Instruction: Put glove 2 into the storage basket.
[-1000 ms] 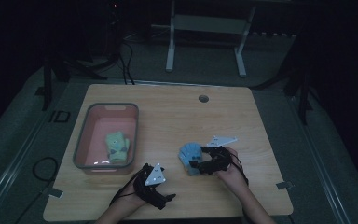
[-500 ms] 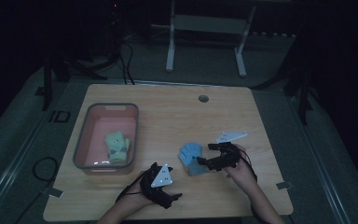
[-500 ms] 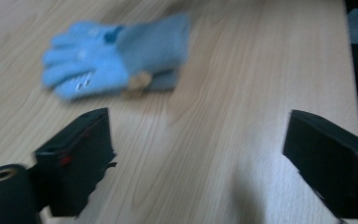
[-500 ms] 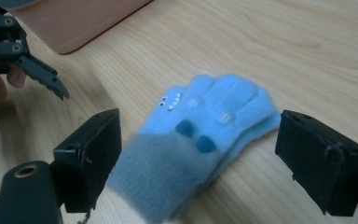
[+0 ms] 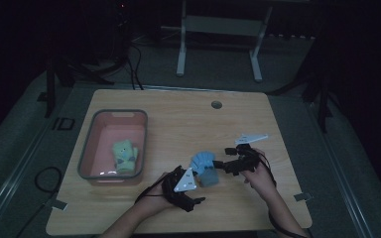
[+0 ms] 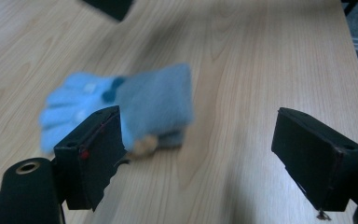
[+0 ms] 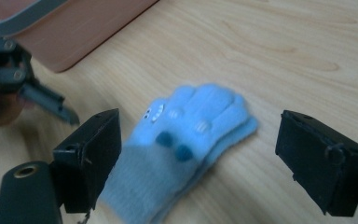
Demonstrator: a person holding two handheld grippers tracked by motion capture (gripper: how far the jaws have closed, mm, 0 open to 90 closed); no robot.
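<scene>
Blue glove point(image 7: 186, 144) lies flat on the table point(image 5: 178, 124) between both wide-open grippers, left point(image 6: 214, 154) and right point(image 7: 205, 158), so a pinch looks next, maybe toward the pink bin point(image 5: 87, 153).

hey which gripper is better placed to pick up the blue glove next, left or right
Probably right. The right gripper is open with the blue glove lying between its jaws. The left gripper is open too, but the glove sits ahead of it, off toward one jaw.

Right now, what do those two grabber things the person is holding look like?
Both are black. The left gripper and right gripper each carry a grey three-cornered plate on top with small dark marks, trail a black cable, and end in two blocky black jaws. Forearms look bare.
</scene>
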